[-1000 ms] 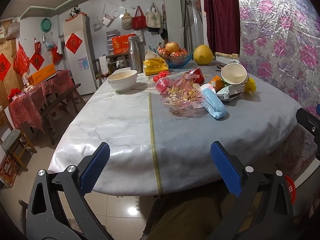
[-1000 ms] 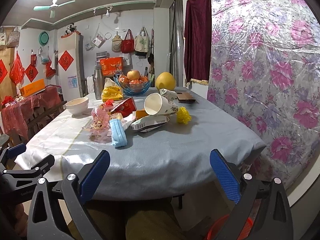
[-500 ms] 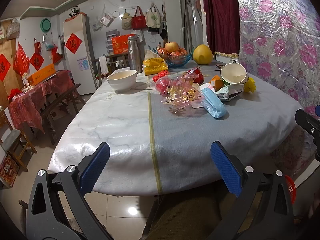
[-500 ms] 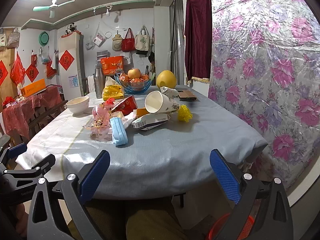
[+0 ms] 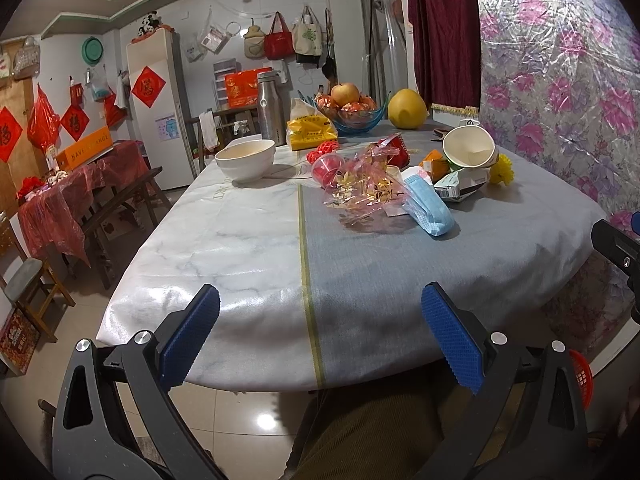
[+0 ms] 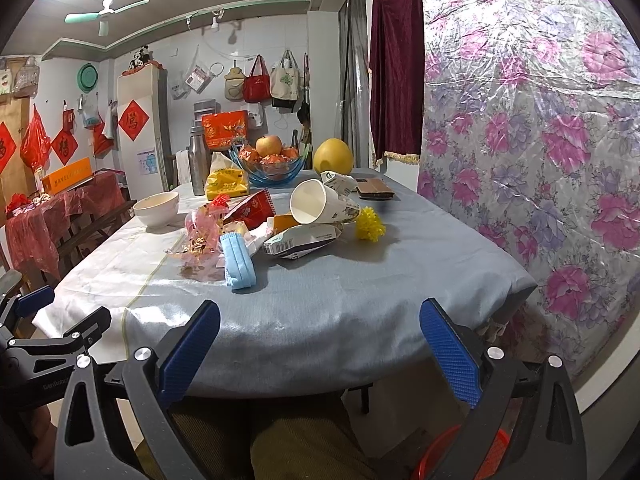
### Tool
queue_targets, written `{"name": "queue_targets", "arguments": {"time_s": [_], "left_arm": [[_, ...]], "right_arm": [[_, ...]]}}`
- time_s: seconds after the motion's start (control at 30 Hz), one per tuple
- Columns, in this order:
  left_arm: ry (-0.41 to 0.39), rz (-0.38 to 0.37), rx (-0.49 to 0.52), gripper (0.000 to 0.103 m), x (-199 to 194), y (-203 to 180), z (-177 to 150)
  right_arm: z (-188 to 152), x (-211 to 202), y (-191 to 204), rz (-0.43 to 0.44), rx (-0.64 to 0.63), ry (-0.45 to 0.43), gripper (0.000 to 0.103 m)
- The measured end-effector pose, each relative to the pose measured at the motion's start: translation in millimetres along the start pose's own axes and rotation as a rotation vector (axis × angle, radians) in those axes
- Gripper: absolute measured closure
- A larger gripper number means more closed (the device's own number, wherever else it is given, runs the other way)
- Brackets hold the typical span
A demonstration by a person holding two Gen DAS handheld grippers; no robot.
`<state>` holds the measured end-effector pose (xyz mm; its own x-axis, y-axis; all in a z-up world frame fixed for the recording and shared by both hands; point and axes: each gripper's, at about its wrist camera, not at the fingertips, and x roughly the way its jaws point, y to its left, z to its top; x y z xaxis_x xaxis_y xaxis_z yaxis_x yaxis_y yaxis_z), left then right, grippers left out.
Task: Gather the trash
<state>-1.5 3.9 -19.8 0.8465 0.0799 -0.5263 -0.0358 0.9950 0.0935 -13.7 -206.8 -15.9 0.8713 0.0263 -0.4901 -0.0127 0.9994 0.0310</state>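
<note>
While both grippers hang at the near edge of the table (image 5: pixel 240 240), short of everything on it, the left gripper (image 5: pixel 320 336) has its blue pads spread wide with nothing between them, and the right gripper (image 6: pixel 320 336) is spread just as wide and equally empty. Trash sits in a heap toward the far right part of the tabletop: a blue face mask (image 6: pixel 238 262) lies nearest, touching a crumpled pink-and-gold wrapper (image 5: pixel 366 188) on its left. Behind the mask a white paper cup (image 6: pixel 316 202) lies tipped on its side, mouth toward the cameras, resting over a flattened white carton (image 6: pixel 304 240). A yellow flower (image 6: pixel 370 224) lies just beside the cup on the right, and a red snack packet (image 6: pixel 252 210) sits behind the wrapper. Farther left a white bowl (image 5: pixel 245 159) stands upright, apart from the heap. At the far end stand a blue glass fruit bowl (image 5: pixel 354 114), a pomelo (image 5: pixel 407 109) and a steel flask (image 5: pixel 272 106). An orange-red basket (image 6: pixel 492 452) shows on the floor under the right gripper.
</note>
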Motion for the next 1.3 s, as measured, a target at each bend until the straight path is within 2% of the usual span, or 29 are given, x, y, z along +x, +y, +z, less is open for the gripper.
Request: {"name": "queue_targets", "arguments": {"time_s": [1.3], "left_arm": [[0.006,0.000,0.003,0.006,1.8,-0.6,-1.9]], "right_arm": [[-2.1,2.5,-0.3,0.015,0.012,0.015,0.005]]}}
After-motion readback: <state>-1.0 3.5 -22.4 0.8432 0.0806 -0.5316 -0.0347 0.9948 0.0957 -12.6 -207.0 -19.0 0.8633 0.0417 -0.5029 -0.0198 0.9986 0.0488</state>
